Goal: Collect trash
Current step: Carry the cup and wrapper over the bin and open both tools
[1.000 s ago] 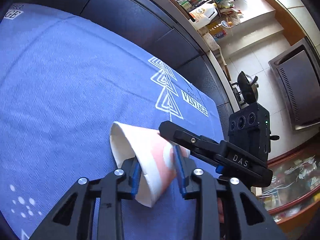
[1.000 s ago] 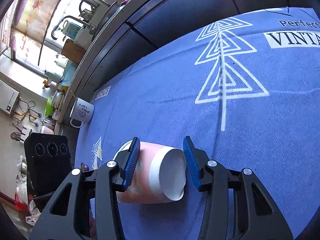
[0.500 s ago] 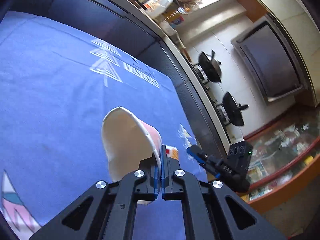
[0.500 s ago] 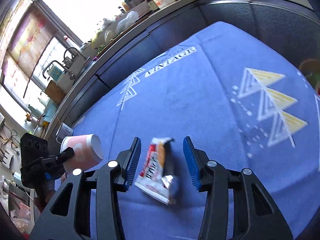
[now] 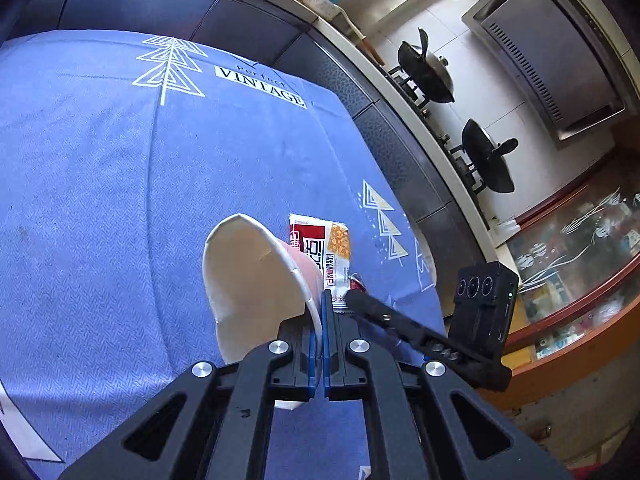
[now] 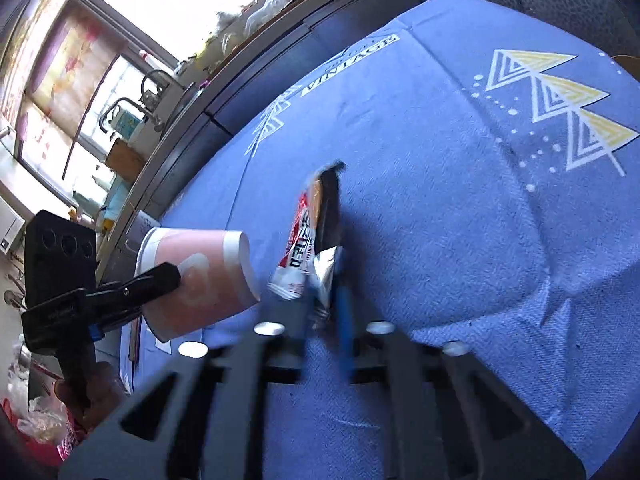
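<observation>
One paper cup [image 5: 256, 276], frame centre, is pinched at its rim by the left gripper [image 5: 322, 344]; one snack wrapper [image 6: 316, 236] sits clenched in the right gripper [image 6: 326, 316], whose jaws have just closed. Only the left view shows two pans [image 5: 430, 68].

This is a home kitchen: a stove [image 5: 448, 120] with two pans [image 5: 430, 68] and a hood [image 5: 556, 48] at 2 o'clock, a faucet [image 6: 124, 108] under the window [image 6: 132, 12] at 10 o'clock.
</observation>
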